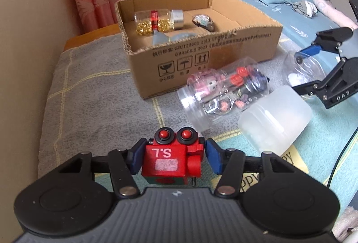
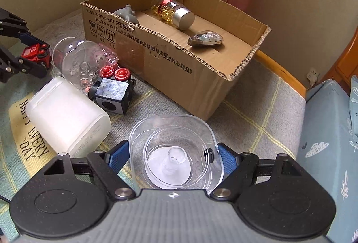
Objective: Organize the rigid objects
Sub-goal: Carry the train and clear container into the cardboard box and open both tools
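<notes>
two claws angled down over the bed, left [image 1: 174, 159] pinching red toy robot [image 1: 172, 156], right [image 2: 174, 159] clamping clear container [image 2: 176, 153]

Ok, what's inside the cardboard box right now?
Inside the cardboard box lie a bottle of gold capsules, a grey figurine and a dark shiny lump. The near wall hides part of the floor.

Cardboard box [image 1: 197, 50] at back holding capsule bottle [image 1: 156, 22], clear jar [image 1: 221, 90] before it, frosted container [image 1: 275, 119] right.
</notes>
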`<action>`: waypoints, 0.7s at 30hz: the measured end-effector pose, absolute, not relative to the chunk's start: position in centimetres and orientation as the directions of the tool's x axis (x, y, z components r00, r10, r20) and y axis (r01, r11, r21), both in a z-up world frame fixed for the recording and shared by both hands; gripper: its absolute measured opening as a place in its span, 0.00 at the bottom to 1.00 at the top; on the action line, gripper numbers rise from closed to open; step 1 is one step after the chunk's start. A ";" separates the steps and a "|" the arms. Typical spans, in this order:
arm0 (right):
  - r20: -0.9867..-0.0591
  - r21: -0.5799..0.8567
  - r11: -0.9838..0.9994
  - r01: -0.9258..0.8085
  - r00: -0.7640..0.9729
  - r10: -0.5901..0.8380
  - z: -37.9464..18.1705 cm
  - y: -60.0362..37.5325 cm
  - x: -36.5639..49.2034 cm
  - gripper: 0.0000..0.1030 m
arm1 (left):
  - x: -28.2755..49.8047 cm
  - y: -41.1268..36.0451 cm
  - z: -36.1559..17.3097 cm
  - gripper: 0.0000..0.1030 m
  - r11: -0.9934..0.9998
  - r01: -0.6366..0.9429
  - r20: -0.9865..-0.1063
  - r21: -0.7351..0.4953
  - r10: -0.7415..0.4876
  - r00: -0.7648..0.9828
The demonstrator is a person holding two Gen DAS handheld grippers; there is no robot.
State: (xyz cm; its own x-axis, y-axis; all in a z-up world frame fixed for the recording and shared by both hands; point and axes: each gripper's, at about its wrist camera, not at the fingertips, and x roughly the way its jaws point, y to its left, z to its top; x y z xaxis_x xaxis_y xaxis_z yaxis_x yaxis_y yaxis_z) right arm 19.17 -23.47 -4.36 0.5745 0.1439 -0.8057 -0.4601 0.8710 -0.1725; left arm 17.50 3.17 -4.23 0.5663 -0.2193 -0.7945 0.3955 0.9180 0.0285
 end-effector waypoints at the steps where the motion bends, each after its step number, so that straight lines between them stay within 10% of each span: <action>1: -0.803 -0.173 0.872 -0.457 0.578 0.144 -4.1 -23.7 18.9 0.84 | 17.4 3.2 -3.9 0.54 0.918 0.394 -0.791 0.035 -0.215 0.572; 21: -0.710 -0.218 0.874 -0.434 0.685 0.162 3.5 -24.7 18.9 0.84 | 22.5 -1.3 5.3 0.54 0.865 0.480 -0.673 0.149 -0.267 0.690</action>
State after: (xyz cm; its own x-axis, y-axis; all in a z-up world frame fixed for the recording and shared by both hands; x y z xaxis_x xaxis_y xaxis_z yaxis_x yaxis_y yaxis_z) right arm 18.90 -24.75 3.52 0.6848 0.1623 -0.7104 -0.4338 0.8742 -0.2184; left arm 22.48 -1.29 5.32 0.6898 -0.2671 -0.6729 0.4798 0.8647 0.1486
